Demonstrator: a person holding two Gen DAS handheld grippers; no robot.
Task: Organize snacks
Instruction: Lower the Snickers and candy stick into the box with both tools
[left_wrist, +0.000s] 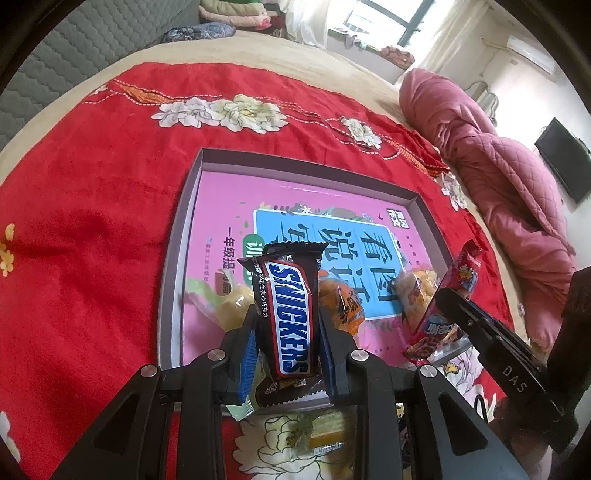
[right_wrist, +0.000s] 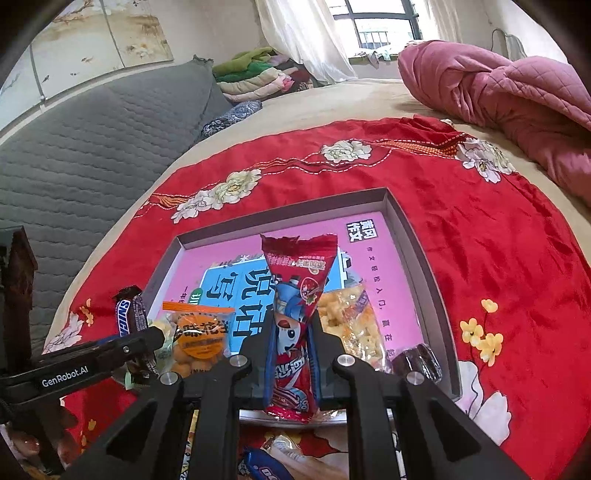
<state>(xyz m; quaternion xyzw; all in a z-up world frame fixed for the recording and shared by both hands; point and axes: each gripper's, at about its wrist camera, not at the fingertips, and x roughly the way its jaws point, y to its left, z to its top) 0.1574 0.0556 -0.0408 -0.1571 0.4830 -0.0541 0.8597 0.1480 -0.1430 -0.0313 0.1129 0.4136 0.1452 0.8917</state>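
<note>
Left wrist view: the left claw (left_wrist: 286, 325) is clenched on a Snickers bar (left_wrist: 286, 314), holding it upright by its sides above the near edge of a shallow grey box (left_wrist: 173, 280). The box lies on a red flowered cloth (left_wrist: 92, 221) spread over a bed, and a pink book cover (left_wrist: 221, 199) lines its bottom. Inside, near the front, sit an orange snack packet (left_wrist: 341, 306), a bag of pale puffs (left_wrist: 415, 286) and a yellowish packet (left_wrist: 231, 308).

Right wrist view: the right claw (right_wrist: 291, 354) is clenched tight on a tall red snack packet (right_wrist: 295, 295), also upright over the box's near edge. A dark wrapped sweet (right_wrist: 417, 360) lies in the box's near right corner. A pink quilt (right_wrist: 498, 92) is bunched at the far side of the bed.
</note>
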